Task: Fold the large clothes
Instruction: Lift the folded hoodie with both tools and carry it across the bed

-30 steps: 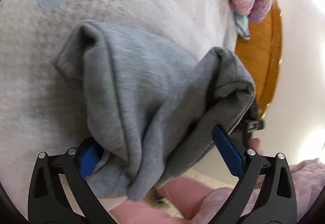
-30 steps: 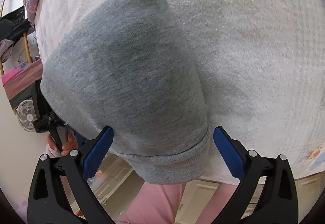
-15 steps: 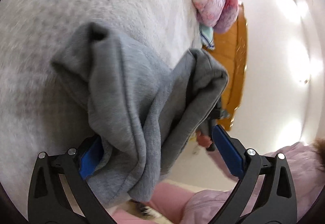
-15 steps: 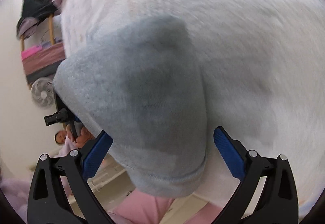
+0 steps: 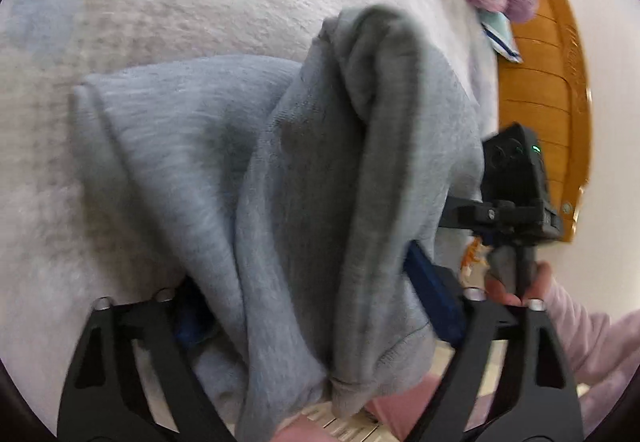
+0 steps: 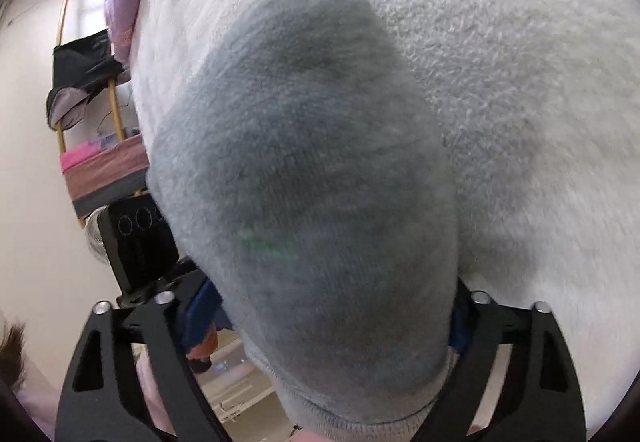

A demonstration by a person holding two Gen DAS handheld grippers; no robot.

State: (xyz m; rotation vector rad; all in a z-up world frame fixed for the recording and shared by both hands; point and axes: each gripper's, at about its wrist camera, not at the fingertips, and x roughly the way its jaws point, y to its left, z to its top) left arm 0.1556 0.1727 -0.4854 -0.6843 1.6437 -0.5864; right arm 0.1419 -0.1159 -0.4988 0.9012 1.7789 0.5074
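Both grippers closing on the grey sweatshirt
Since 1 second ago, left gripper and right gripper narrowed around grey sweatshirt; whether they clamp it, I cannot tell.

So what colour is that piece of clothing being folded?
Plain heather grey, no pattern. The garment shows best in the left wrist view.

Both pairs of jaws are closing on the grey garment, which now bulks between the blue pads. The right gripper and the left gripper now sit much nearer each other, bunching the cloth at the bed's edge.
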